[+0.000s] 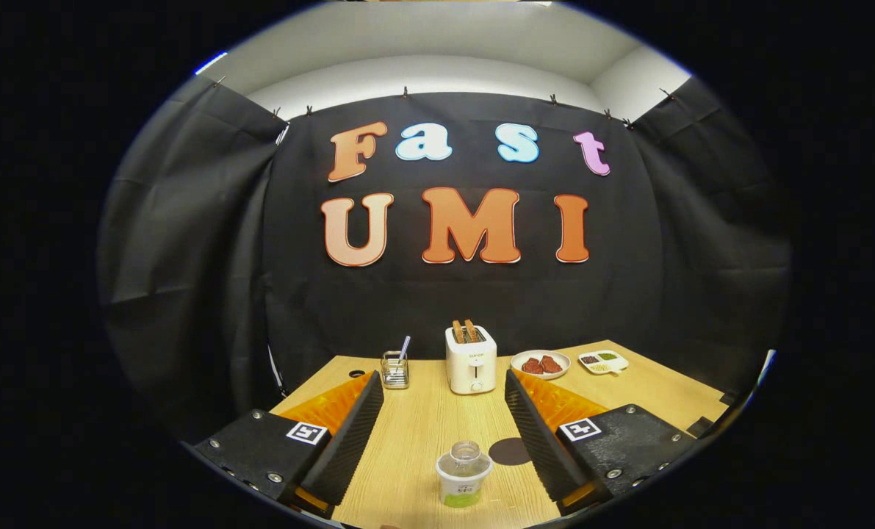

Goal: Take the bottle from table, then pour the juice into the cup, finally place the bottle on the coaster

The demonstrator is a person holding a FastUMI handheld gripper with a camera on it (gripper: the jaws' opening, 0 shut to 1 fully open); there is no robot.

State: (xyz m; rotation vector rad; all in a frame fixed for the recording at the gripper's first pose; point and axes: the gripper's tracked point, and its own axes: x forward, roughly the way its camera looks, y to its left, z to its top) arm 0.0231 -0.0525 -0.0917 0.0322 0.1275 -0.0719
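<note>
The gripper [442, 393] hangs above the near part of a wooden desk [422, 433], its fingers spread wide apart and holding nothing.

Far on the left, just beyond the left finger's tip, stands a small clear holder [394, 369] with a straw-like stick leaning in it. Right of it, at the far middle of the desk, a white toaster [471, 360] stands upright with two slices of toast poking out of its top.

Between the fingers, at the near edge, stands the bottle [464, 473], a short clear one seen from above, with a white and green label. It is upright and touches neither finger. Just right of it and slightly farther, a dark round coaster [508, 451] lies flat on the desk, partly hidden by the right finger.

Far on the right, beyond the right finger, sits a plate [541, 364] with reddish-brown pieces of food. Right of that lies a small white divided dish [603, 361] with dark and green contents.
</note>
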